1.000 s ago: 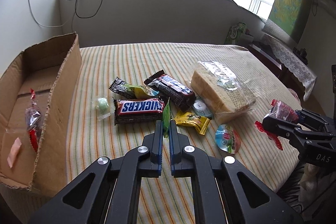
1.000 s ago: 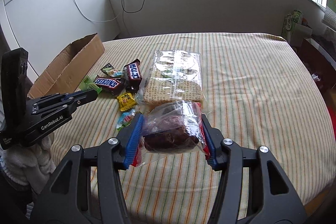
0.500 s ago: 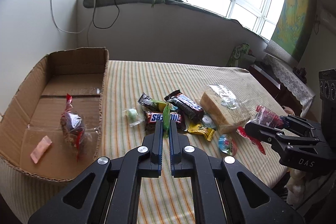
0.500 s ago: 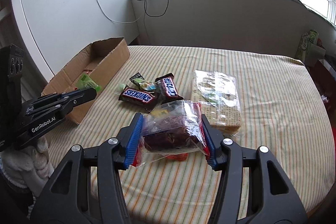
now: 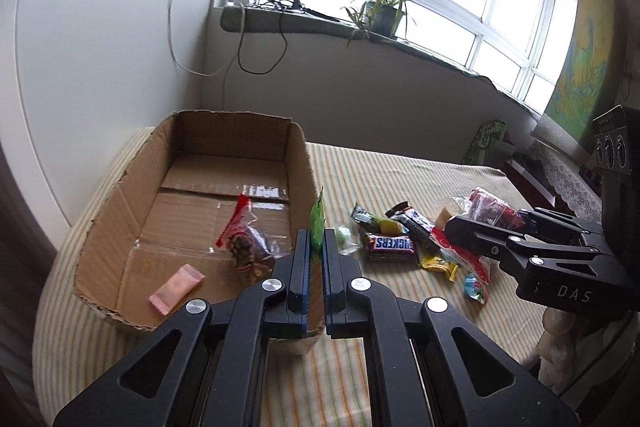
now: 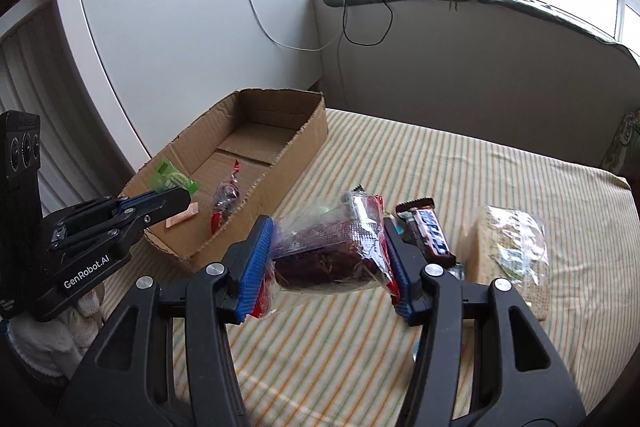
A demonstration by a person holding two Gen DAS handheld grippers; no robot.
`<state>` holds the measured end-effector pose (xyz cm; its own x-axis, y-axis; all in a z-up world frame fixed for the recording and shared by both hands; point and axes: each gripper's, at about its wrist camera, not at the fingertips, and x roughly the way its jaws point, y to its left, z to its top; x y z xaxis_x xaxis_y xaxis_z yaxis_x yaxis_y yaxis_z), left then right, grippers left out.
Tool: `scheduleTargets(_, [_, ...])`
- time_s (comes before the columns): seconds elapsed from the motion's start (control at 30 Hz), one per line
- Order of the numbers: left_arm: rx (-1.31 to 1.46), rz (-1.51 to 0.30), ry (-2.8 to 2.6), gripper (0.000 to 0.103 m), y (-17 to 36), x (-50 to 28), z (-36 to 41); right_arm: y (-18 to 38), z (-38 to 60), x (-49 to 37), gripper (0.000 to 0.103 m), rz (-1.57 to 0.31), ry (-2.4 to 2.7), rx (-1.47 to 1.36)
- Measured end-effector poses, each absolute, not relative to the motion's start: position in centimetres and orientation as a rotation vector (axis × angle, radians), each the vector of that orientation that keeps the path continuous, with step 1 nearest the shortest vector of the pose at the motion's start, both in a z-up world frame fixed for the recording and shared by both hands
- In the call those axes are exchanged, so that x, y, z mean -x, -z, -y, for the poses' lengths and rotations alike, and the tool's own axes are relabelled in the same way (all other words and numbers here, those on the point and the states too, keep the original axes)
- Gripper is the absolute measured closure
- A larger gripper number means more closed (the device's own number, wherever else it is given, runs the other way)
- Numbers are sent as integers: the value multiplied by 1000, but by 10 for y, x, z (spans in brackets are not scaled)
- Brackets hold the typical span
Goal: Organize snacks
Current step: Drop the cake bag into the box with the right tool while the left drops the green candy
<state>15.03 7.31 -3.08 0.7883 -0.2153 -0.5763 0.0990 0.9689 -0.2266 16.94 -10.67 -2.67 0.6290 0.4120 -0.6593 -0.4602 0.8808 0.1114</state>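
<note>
1. Judging by how the things lie, the sorting is begun but far from finished: the cardboard box (image 5: pixel 224 195) holds only two snacks, a clear bag with a red tie (image 5: pixel 246 247) and a small pink sachet (image 5: pixel 176 289).
2. The left gripper (image 5: pixel 316 255) has its jaws narrow, pinching a thin green packet (image 5: pixel 317 223) that stands just above the right wall of the box, not yet inside.
3. The right gripper (image 6: pixel 326 259) has its jaws at middle width, clamped on a clear bag of dark cake (image 6: pixel 328 247), in the air over the striped cloth of the bench (image 6: pixel 460 163), near the box but beside it.
4. On the bench remain a Snickers bar (image 5: pixel 390 244), a second dark bar (image 6: pixel 430 233), a yellow sachet (image 5: pixel 438 264), some small sweets and a large bag of wafers (image 6: pixel 510 247).
5. I think both held snacks go in next, then the rest.
</note>
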Motion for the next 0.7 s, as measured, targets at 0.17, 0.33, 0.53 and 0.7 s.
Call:
scheduleTargets(0.17, [203,-635,121,99,33,-149,-98,23,72,-182,48,-726,-536,112])
scheduleTargets(0.33, [222,-637,85,99,37,-150,-117,26,39,-192,47,-725,-560,158])
scheduleTargets(0.53, [236,-641,58,99,42,-153,-132,36,8,-203,47,-745,-584,192])
scheduleTargets(0.7, [243,-650,50,99,46,-151,-138,42,-9,-205,46,-746,-605,224])
